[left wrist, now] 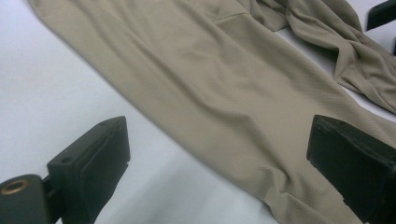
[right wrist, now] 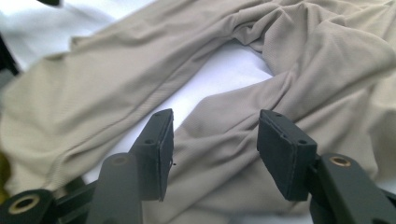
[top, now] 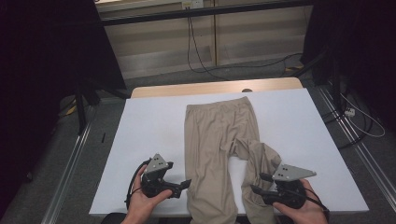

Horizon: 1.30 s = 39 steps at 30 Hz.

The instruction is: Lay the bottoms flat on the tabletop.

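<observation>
Standing wide apart, the jaws of the left gripper [left wrist: 219, 163] frame the straight leg of a pair of beige trousers [left wrist: 224, 88], one jaw over bare white desk [left wrist: 42, 79], the other over the cloth; nothing is between them. The right gripper [right wrist: 212, 149] has its jaws open to a middling gap, pointing at the rumpled, twisted leg of the trousers [right wrist: 233, 140], with cloth seen between and past the pads; whether they touch it cannot be told. No brand, label or writing can be read on the cloth or the tools.

From the high view, the left gripper [top: 186, 184] sits at the near edge of the desk [top: 149, 126] just beside the straight leg, held in the left hand [top: 142, 200]. The right gripper [top: 259, 183] is at the bunched leg, in the right hand [top: 303, 205]. The trousers [top: 219, 130] lie flat along the middle of the desk, waistband at the far side, both cuffs reaching the near edge
</observation>
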### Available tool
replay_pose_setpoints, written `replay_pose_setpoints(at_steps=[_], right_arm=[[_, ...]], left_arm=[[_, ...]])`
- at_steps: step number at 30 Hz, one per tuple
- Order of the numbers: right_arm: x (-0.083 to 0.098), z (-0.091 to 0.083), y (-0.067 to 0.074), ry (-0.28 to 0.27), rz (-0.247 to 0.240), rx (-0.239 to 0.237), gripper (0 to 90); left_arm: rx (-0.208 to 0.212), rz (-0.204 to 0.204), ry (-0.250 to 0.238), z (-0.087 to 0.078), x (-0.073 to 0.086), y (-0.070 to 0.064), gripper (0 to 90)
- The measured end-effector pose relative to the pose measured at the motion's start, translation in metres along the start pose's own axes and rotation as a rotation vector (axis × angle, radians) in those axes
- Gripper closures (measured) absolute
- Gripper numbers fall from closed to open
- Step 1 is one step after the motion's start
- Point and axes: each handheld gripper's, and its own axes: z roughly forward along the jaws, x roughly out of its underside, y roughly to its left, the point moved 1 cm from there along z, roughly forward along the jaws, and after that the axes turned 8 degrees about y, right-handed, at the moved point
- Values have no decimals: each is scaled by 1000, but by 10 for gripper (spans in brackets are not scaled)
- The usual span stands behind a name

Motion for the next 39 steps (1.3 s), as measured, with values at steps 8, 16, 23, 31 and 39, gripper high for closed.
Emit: replay_pose_setpoints(at_steps=[8,16,23,31,39], right_arm=[[10,19,6,103,-55,67,710],[32,-3,32,136,-69,-61,858],[40,-14,50,159,-76,-113,751],[12,-12,28,7,2,-35,536],[-18,32,-12,24,46,121,600]], left_arm=[[9,2,-1,1,-1,0,62],[-14,29,12,3,-2,-2,65],[-7,29,13,3,-2,-3,65],[-1,31,13,4,-2,-4,66],[-5,36,14,4,-2,-3,65]])
